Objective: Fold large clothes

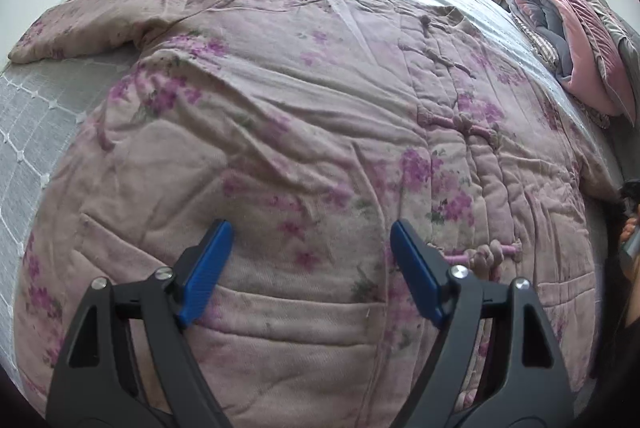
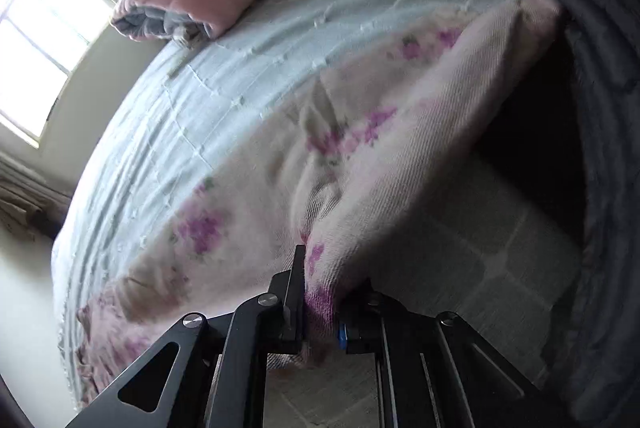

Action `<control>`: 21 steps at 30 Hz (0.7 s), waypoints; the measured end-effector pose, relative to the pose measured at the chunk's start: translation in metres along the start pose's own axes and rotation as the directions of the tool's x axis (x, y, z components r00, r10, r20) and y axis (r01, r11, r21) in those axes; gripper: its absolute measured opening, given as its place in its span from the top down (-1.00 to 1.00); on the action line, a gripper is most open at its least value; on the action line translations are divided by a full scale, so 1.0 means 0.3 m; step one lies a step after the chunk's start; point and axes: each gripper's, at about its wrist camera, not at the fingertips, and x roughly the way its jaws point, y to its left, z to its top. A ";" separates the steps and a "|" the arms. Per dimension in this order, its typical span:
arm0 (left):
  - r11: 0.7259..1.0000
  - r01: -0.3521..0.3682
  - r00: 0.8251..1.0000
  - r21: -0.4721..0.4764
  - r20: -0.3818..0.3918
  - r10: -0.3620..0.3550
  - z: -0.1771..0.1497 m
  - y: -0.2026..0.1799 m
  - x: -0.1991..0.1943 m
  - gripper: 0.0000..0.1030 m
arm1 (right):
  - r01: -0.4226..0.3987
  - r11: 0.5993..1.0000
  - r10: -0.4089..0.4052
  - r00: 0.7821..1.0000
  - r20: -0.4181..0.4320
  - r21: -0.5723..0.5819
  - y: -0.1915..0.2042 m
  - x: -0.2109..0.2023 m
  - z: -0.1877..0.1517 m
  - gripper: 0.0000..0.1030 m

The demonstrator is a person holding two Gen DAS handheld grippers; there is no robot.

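On the bed: floral padded jacket [image 1: 280, 131] spread flat, front up.
The right gripper [image 2: 320, 302] is clamped on its lifted edge; the left gripper [image 1: 310, 248] hangs over it, jaws apart. Folded pink quilt [image 1: 576, 39] beside.

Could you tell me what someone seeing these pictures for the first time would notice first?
A big quilted floral jacket with knotted fastenings lies spread across the pale bedspread, filling the left wrist view. The left gripper hangs open just above its lower front, while the right gripper is shut on a fold of the same jacket, lifting it off the bed. A folded pink and grey blanket sits at the far end near the window.
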 end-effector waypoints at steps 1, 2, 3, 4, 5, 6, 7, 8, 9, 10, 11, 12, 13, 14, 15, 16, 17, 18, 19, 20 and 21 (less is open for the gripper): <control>1.000 0.001 1.000 0.000 -0.001 -0.001 -0.002 0.002 -0.001 -0.58 | -0.005 1.000 0.007 0.997 0.072 -0.030 0.019 -0.060 0.012 0.81; 1.000 0.002 1.000 -0.001 -0.002 -0.002 -0.001 0.007 -0.004 -0.58 | 0.018 0.997 -0.009 0.992 0.123 -0.070 0.045 -0.114 0.009 0.81; 1.000 0.003 1.000 -0.003 -0.001 -0.003 0.001 0.007 -0.003 -0.58 | 0.053 0.992 -0.032 0.985 0.172 -0.118 0.073 -0.156 0.016 0.82; 1.000 0.007 1.000 -0.006 0.002 -0.007 0.004 0.011 -0.005 -0.58 | 0.088 0.985 -0.059 0.979 0.194 -0.147 0.095 -0.181 0.024 0.82; 1.000 0.009 1.000 -0.008 0.004 -0.009 0.006 0.014 -0.004 -0.58 | 0.112 0.983 -0.086 0.982 0.171 -0.148 0.101 -0.175 0.029 0.82; 1.000 0.007 1.000 -0.010 0.004 -0.007 0.007 0.018 -0.002 -0.58 | 0.127 0.983 -0.108 0.984 0.141 -0.135 0.099 -0.164 0.030 0.82; 1.000 0.007 1.000 -0.011 0.004 -0.007 0.008 0.022 0.000 -0.58 | 0.140 0.982 -0.125 0.985 0.121 -0.123 0.096 -0.153 0.023 0.82; 1.000 0.009 1.000 -0.014 0.001 -0.009 0.010 0.026 0.001 -0.58 | 0.144 0.982 -0.130 0.984 0.121 -0.119 0.099 -0.155 0.020 0.82; 1.000 0.018 1.000 -0.024 0.000 -0.018 0.014 0.036 0.000 -0.58 | 0.139 0.983 -0.122 0.982 0.143 -0.119 0.111 -0.167 0.014 0.82; 0.999 0.025 1.000 -0.032 -0.001 -0.025 0.017 0.041 -0.003 -0.58 | 0.134 0.983 -0.110 0.978 0.176 -0.129 0.131 -0.191 0.012 0.81; 0.999 0.033 0.999 -0.043 0.000 -0.033 0.023 0.048 -0.006 -0.58 | 0.127 0.982 -0.096 0.974 0.205 -0.142 0.138 -0.229 -0.001 0.81; 0.998 0.041 0.999 -0.054 0.001 -0.041 0.029 0.055 -0.009 -0.58 | 0.113 0.979 -0.070 0.967 0.243 -0.168 0.170 -0.255 -0.001 0.81; 0.997 0.046 0.999 -0.064 0.002 -0.046 0.034 0.063 -0.013 -0.58 | 0.100 0.971 -0.032 0.954 0.297 -0.216 0.240 -0.311 -0.008 0.81; 0.996 0.048 0.999 -0.072 0.003 -0.048 0.037 0.066 -0.015 -0.58 | 0.093 0.963 -0.005 0.945 0.328 -0.251 0.292 -0.347 -0.016 0.81; 0.995 0.051 0.999 -0.085 0.005 -0.051 0.042 0.076 -0.017 -0.58 | 0.077 0.945 0.050 0.927 0.372 -0.319 0.378 -0.403 -0.038 0.81; 0.994 0.052 0.999 -0.101 0.009 -0.051 0.046 0.088 -0.020 -0.58 | 0.065 0.921 0.105 0.909 0.404 -0.385 0.458 -0.451 -0.072 0.81; 0.992 0.054 0.999 -0.117 0.013 -0.053 0.050 0.105 -0.023 -0.58 | 0.046 0.890 0.168 0.891 0.422 -0.453 0.535 -0.492 -0.123 0.81; 0.990 0.060 0.998 -0.129 0.016 -0.058 0.052 0.117 -0.025 -0.58 | 0.022 0.852 0.237 0.875 0.423 -0.523 0.615 -0.527 -0.182 0.80; 0.987 0.071 0.997 -0.147 0.018 -0.070 0.056 0.138 -0.027 -0.58 | -0.009 0.806 0.308 0.860 0.406 -0.591 0.687 -0.556 -0.252 0.80; 0.982 0.082 0.997 -0.169 0.020 -0.079 0.061 0.161 -0.029 -0.58 | -0.042 0.761 0.367 0.851 0.376 -0.647 0.747 -0.572 -0.324 0.74; 0.977 0.089 0.996 -0.194 0.027 -0.085 0.065 0.187 -0.032 -0.58 | -0.092 0.703 0.429 0.845 0.318 -0.705 0.811 -0.575 -0.417 0.72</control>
